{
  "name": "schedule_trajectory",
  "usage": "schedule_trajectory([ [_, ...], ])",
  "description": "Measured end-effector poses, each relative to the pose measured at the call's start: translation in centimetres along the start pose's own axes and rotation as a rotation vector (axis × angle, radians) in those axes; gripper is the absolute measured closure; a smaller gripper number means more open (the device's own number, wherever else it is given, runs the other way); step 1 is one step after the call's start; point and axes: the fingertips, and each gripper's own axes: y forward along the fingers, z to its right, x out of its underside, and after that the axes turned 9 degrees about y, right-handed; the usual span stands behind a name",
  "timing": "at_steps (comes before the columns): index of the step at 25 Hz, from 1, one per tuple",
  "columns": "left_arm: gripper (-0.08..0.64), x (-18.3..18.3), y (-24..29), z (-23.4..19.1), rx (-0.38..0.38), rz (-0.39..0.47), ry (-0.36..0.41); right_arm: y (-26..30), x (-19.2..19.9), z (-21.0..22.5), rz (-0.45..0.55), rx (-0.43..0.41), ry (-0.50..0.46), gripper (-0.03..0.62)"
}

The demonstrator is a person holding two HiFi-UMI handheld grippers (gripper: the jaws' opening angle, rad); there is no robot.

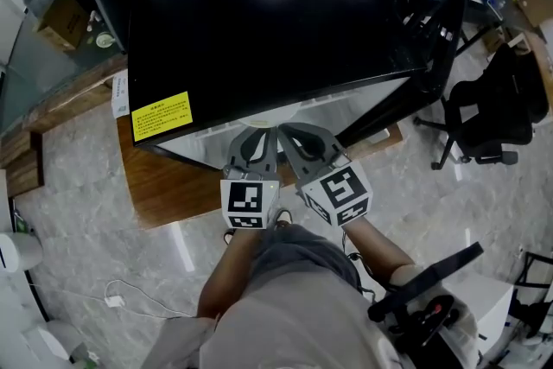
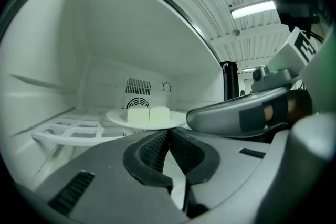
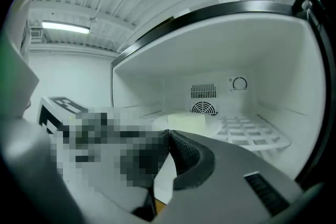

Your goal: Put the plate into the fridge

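- The plate (image 2: 118, 117), carrying two white blocks (image 2: 148, 114), rests on the fridge shelf (image 2: 58, 136), straight ahead of both tools, just past their tips.
- We see the left gripper (image 2: 168, 132) and right gripper (image 3: 168, 135) side by side, jaws pressed together, holding nothing; neither looks clearly nearer.

Head view looks down; gripper views share fridge (image 2: 105, 34) interior.

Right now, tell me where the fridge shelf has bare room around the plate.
Bare grid shelf lies left of the plate, and more right of it, up to the side walls. Crowded: the front, where left gripper and right gripper sit shut, side by side.
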Motion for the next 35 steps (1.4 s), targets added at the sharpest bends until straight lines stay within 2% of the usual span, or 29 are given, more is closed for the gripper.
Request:
schedule_trajectory([
  [4, 0.54, -0.4, -1.0, -0.1, -0.003, 0.011, 0.024, 0.9, -0.5, 0.5, 0.038, 0.079, -0.061, 0.574],
  [10, 0.54, -1.2, -1.9, -1.8, -0.045, 0.032, 0.04, 1.9, -1.1, 2.3, 0.066, 0.127, -0.037, 0.572],
  [14, 0.54, -1.6, -1.3, -1.6, -0.014, 0.038, 0.057, 1.7, -1.4, 2.8, 0.08, 0.149, -0.033, 0.572],
  [18, 0.54, -1.2, -0.7, -0.4, 0.012, 0.013, 0.031, 2.2, -2.1, 3.8, 0.091, 0.164, -0.034, 0.572],
  [22, 0.54, -1.6, -0.3, 0.3, 0.031, 0.031, 0.024, 2.5, -2.4, 4.6, 0.096, 0.184, -0.031, 0.572],
  [25, 0.54, -1.9, -0.5, 0.1, 0.03, 0.028, 0.02, 2.4, -2.7, 4.2, 0.097, 0.18, -0.036, 0.572],
  [30, 0.54, -2.1, -2.3, -0.1, 0.014, 0.046, 0.036, 0.6, -1.8, 2.7, 0.11, 0.172, 0.017, 0.572],
  [35, 0.54, -2.5, -5.8, 0.5, -0.056, 0.052, 0.038, -2.3, -1.1, -0.3, 0.13, 0.177, 0.022, 0.572],
])
